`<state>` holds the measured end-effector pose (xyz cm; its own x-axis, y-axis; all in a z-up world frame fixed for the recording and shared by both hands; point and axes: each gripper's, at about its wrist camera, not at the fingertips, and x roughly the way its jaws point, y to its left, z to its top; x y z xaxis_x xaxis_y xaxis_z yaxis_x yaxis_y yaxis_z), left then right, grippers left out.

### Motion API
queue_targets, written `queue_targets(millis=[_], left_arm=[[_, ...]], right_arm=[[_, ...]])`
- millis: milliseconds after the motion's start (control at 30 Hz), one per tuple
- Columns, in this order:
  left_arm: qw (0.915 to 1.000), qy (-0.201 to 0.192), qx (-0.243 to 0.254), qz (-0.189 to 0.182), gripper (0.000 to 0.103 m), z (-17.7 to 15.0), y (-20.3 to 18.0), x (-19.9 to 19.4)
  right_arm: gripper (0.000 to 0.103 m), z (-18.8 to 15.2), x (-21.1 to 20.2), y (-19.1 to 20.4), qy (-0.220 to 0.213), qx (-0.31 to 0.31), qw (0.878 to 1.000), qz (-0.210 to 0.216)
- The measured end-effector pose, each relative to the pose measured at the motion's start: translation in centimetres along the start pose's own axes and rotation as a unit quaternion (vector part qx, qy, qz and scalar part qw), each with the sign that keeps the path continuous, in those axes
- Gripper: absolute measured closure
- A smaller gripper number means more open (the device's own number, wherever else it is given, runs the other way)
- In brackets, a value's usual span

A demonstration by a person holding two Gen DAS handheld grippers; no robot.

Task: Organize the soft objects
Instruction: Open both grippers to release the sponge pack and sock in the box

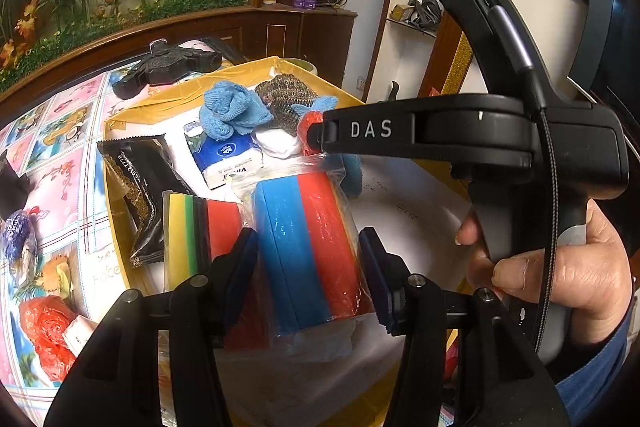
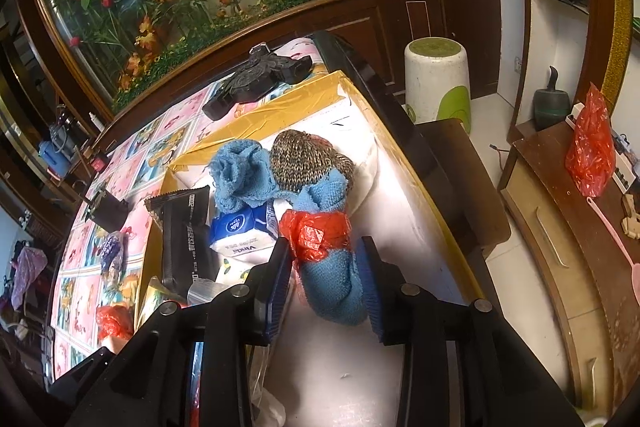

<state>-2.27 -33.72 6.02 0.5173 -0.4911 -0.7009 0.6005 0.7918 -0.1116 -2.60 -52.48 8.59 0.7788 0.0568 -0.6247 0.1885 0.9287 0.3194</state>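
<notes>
Left gripper [image 1: 308,259]: jaws apart, flanking but seemingly not yet pressing a bagged sponge pack [image 1: 308,247] of blue and red blocks, its long axis running straight ahead between them inside the yellow box [image 1: 116,119]. Right gripper [image 2: 324,279]: jaws apart around a blue knit roll [image 2: 336,287] bound in red plastic, lying lengthwise between the pads. Beyond: tissue packet [image 2: 244,231], black sachet [image 2: 184,227], crumpled blue cloth [image 2: 240,175], floral tabletop [image 2: 132,155].

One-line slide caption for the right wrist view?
Right gripper straddles a blue knitted roll tied with red plastic inside a yellow-rimmed cardboard box.
</notes>
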Motion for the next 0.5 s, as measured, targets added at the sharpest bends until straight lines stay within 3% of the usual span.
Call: queue_targets(millis=[267, 500], left_arm=[[0.9999, -0.001, -0.007, -0.012, 0.047, -0.1, 0.1, -0.6], [0.9994, -0.019, -0.009, -0.026, 0.046, -0.2, 0.5, -2.1]], right_arm=[[0.064, -0.1, -0.4, -0.1, -0.016, 0.010, 1.000, -0.001], [0.055, -0.4, -1.6, -0.6, -0.055, 0.032, 0.998, -0.001]])
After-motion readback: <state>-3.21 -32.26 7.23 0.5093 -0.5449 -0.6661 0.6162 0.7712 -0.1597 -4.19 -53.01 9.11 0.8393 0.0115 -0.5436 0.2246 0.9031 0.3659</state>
